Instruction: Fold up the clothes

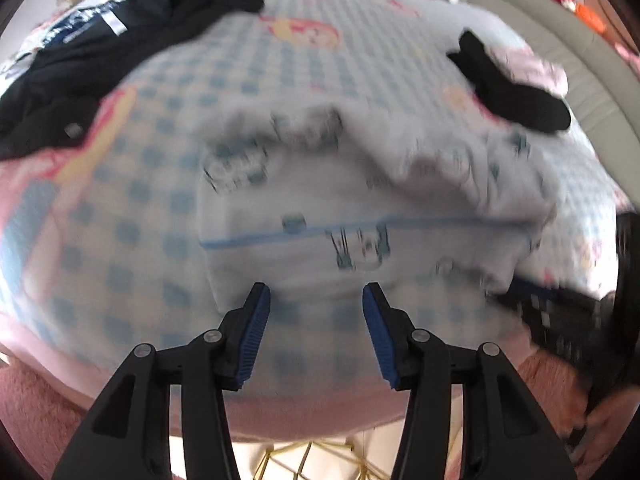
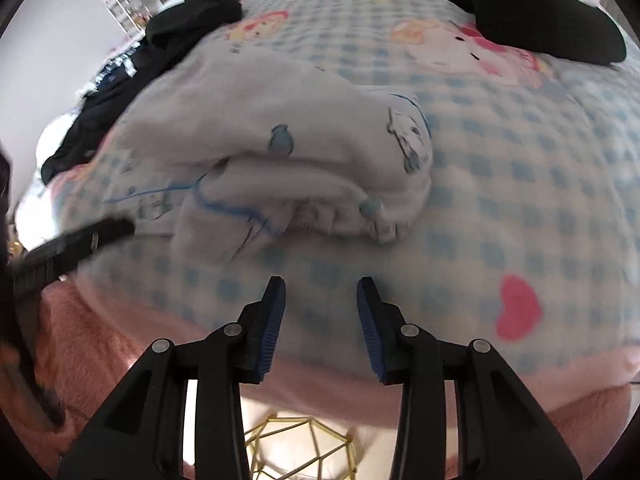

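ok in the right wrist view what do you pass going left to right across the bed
crumpled black garment with white lettering → partly folded white garment with blue cartoon prints → folded black garment beside a pale pink one

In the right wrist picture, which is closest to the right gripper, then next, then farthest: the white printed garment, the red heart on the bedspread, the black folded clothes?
From the right gripper:
1. White printed garment, just ahead, slightly left.
2. Red heart, off to the right.
3. Black folded clothes, far top right.
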